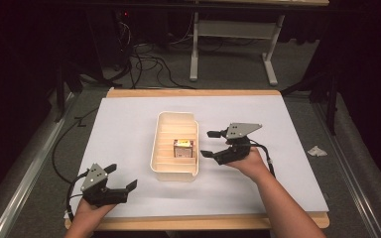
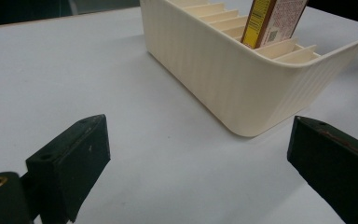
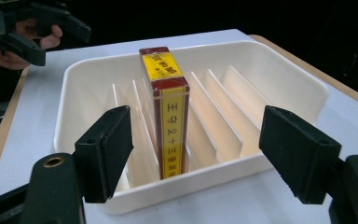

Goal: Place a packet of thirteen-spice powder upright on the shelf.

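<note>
A cream slotted tray is set on the white sheet covering the table, and a red-and-yellow box is stood upright on edge in one of its slots. The right gripper is held just beside the tray's right wall, its jaws spread wide with nothing pressed between them. The left gripper is kept near the front left corner of the sheet, jaws likewise wide and empty.

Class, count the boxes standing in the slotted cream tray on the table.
1. A single box stands upright on its narrow edge in a slot near the middle of the tray. The other slots look empty, though their depths are partly hidden.
</note>
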Tool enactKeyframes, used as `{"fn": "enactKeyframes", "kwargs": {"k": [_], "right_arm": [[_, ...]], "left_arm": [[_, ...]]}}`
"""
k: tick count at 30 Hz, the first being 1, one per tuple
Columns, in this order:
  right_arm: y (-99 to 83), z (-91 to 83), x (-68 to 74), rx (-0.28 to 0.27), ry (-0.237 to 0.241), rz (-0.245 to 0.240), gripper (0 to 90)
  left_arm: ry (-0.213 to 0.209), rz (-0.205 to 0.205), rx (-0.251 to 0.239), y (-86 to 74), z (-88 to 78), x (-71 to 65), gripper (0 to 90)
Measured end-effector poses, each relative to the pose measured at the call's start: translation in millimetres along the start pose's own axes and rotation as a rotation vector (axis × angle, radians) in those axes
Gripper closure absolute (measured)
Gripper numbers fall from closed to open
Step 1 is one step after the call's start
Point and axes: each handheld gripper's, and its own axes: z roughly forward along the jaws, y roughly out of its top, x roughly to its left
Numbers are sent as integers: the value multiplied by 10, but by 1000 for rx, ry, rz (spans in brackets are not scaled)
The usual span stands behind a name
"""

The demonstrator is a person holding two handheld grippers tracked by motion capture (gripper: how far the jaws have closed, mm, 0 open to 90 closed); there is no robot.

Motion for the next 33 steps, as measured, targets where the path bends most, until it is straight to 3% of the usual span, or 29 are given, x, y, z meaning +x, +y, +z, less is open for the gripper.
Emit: {"fn": "enactKeyframes", "kwargs": {"k": [9, 14, 26, 31, 33], "right_arm": [[-133, -360, 47, -1, -130, 58, 233], [-210, -560, 116, 30, -232, 85, 216], [-483, -984, 476, 62, -407, 161, 206], [-712, -1108, 627, 7, -463, 183, 202], [-822, -1094, 674, 7, -459, 183, 196]], "left_arm": [[-5, -2, 3, -6, 16, -11, 64], [-8, -12, -3, -8, 27, -26, 64], [-24, -3, 14, -28, 91, -56, 66], [-30, 4, 28, -59, 143, -81, 67], [-32, 14, 36, -77, 162, -88, 67]]}}
